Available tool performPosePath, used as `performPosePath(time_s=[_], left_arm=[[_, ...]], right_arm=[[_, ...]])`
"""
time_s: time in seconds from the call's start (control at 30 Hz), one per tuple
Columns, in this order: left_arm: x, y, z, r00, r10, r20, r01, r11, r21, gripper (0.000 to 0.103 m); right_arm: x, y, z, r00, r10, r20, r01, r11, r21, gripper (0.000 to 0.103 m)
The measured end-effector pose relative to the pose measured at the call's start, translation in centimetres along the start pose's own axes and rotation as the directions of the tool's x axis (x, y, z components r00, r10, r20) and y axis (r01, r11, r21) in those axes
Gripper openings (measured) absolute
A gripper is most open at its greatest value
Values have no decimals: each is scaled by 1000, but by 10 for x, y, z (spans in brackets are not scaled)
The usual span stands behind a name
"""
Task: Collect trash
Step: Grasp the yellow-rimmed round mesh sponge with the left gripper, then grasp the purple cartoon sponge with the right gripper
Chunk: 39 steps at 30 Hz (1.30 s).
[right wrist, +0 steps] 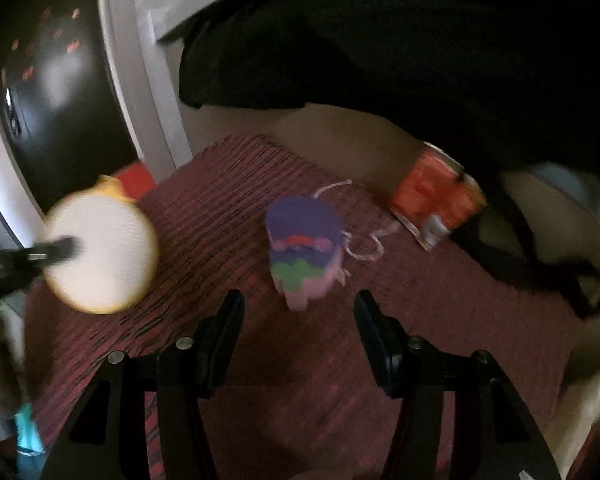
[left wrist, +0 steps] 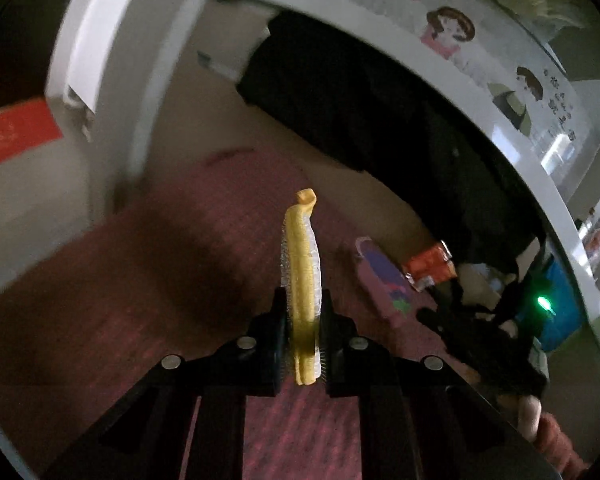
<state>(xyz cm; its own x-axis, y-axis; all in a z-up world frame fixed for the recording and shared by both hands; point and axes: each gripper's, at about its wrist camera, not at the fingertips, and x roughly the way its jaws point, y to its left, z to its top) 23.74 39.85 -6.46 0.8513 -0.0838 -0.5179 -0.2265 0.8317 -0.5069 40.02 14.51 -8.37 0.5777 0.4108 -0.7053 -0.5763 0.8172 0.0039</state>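
My left gripper [left wrist: 303, 322] is shut on a round yellow-rimmed white lid [left wrist: 302, 276], seen edge-on and held above a dark red mat [left wrist: 140, 280]. In the right wrist view the same lid [right wrist: 104, 256] shows face-on at the left, pinched by the left gripper [right wrist: 66, 249]. My right gripper [right wrist: 298, 308] is open and empty, just above and short of a purple, green and pink wrapper [right wrist: 304, 252] lying on the mat [right wrist: 220, 200]. An orange snack packet [right wrist: 436, 196] lies at the mat's far right edge. Both also show in the left wrist view: wrapper [left wrist: 380, 276], packet [left wrist: 430, 262].
A white string [right wrist: 364, 246] lies beside the wrapper. A dark cloth or bag [right wrist: 380, 40] hangs under a white furniture frame [left wrist: 380, 36] behind the mat. A black-strapped bag [right wrist: 548, 216] sits at the right. Beige floor [right wrist: 340, 144] borders the mat.
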Motion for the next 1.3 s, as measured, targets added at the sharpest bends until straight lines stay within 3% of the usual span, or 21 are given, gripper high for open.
performPosePath(time_s=[0.13,0.33,0.47,0.67,0.87,1.3], left_arm=[[-18,8,-6,999,29,41,-30,999,25,14],[-10,16,-12,1000,16,19,-16,1000,-10,14],[-7,12,-14,1000,17,19,-17,1000,-1,14],[-8,-6,-17,1000,6,25,-7,999,38,14],[-12,-45,-22,999,-26,32,23,994,106,14],[-42,-173,-57,993,-67,101,32,950,311,14]], right_arm=[[36,9,13,998,-50,-40,50,999,1,54],[72,5,19,990,-98,-105,104,993,60,55],[82,-1,21,991,-57,-118,69,993,96,54],[39,-4,10,999,-1,-48,7,992,130,52],[-26,2,-6,999,21,26,-23,997,77,51],[-150,-40,-54,981,-20,194,5,997,80,51]])
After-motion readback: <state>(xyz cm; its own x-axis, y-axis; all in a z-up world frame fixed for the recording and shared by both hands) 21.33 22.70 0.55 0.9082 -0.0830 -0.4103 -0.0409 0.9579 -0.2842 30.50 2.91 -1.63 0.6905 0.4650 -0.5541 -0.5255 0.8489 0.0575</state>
